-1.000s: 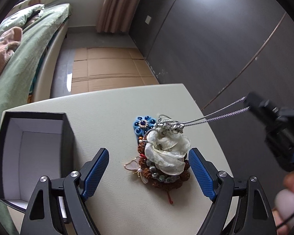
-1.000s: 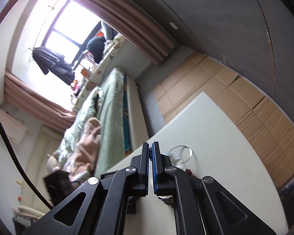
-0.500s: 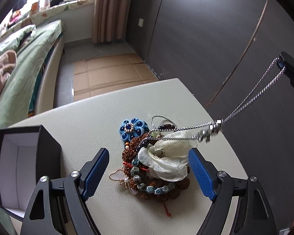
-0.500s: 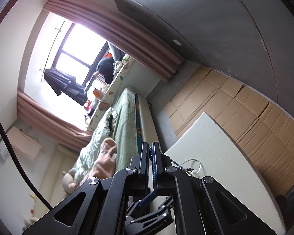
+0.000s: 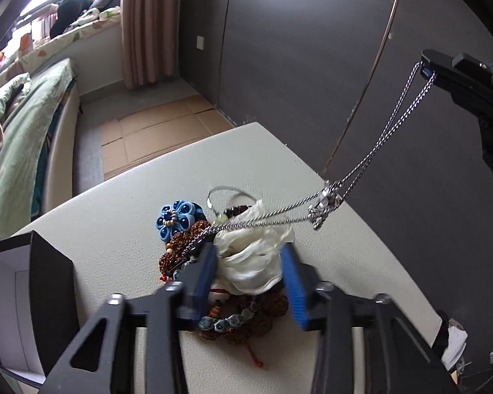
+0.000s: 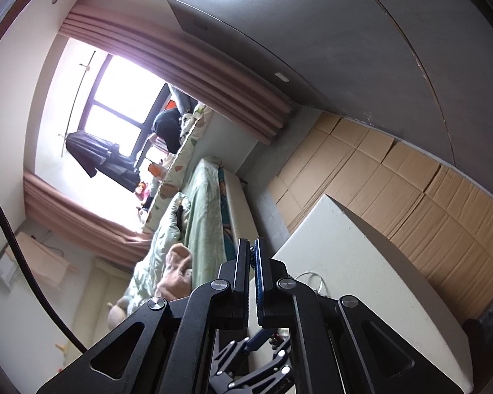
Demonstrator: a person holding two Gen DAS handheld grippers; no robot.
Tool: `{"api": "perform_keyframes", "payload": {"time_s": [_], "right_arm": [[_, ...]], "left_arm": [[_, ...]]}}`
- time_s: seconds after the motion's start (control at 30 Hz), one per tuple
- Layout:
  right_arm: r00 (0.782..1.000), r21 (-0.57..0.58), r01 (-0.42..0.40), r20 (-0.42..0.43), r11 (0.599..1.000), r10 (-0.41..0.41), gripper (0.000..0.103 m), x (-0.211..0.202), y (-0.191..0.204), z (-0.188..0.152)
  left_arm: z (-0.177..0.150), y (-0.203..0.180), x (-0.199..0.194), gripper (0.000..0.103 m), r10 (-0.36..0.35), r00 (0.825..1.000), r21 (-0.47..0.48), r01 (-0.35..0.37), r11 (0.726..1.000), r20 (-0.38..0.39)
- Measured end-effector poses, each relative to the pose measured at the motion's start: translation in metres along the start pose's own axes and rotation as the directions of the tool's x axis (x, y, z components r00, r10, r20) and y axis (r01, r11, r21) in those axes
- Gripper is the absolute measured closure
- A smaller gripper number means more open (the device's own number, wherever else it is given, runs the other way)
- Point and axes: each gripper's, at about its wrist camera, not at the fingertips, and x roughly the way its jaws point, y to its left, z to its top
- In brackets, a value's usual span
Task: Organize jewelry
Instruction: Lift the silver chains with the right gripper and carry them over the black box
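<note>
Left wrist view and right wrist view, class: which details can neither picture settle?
- Left wrist: the silver chain's far end is hidden under the brown bead bracelet.
- Left wrist: the left gripper is motion-blurred, so contact with the white fabric flower is unclear.
- Right wrist: the right gripper hides the jewelry pile.

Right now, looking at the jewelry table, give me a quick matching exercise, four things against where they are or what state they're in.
Things:
1. silver chain
2. blue flower brooch
3. black box
4. white fabric flower

States:
A. open, at the table's left edge
B. between the left gripper's blue pads
C. pinched by the right gripper, stretched taut
D. lying on the table behind the pile

Pairs: 1-C, 2-D, 3-A, 4-B
</note>
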Motion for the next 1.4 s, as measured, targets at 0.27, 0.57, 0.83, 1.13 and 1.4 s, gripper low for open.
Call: {"api": "perform_keyframes", "payload": {"time_s": [0.27,0.57,0.83,1.13,1.4], "right_arm": [[1.0,0.023,0.004,0.005,1.0,-0.005,0.098,-0.009,-0.006,0.004],[0.994,0.015,-0.097,0.053,0.995,0.096,0.098,-0.02,0.004,0.01],[0.993,-0.009,-0.118,0.017,0.993,0.118,0.098,-0.008,0.018,0.002],[0.971,-0.109,-0.239,0.006,0.965,0.241,0.098,-0.009,0.057,-0.011],[0.935,-0.211,-0.351,-0.026,0.912,0.354,0.098,-0.006,0.095,-0.029]], "left_arm": [[-0.002,0.007,-0.007,0.101,-0.009,1.0,-0.013,0.009,1.0,0.005],[0.014,0.023,-0.064,0.102,-0.068,0.994,-0.069,0.074,0.995,0.088],[0.023,0.045,-0.096,0.102,-0.088,0.99,-0.125,0.102,0.987,0.114],[0.028,0.069,-0.133,0.102,-0.039,0.985,-0.159,0.067,0.985,0.169],[0.022,0.094,-0.162,0.102,0.037,0.978,-0.197,0.004,0.98,0.206]]}}
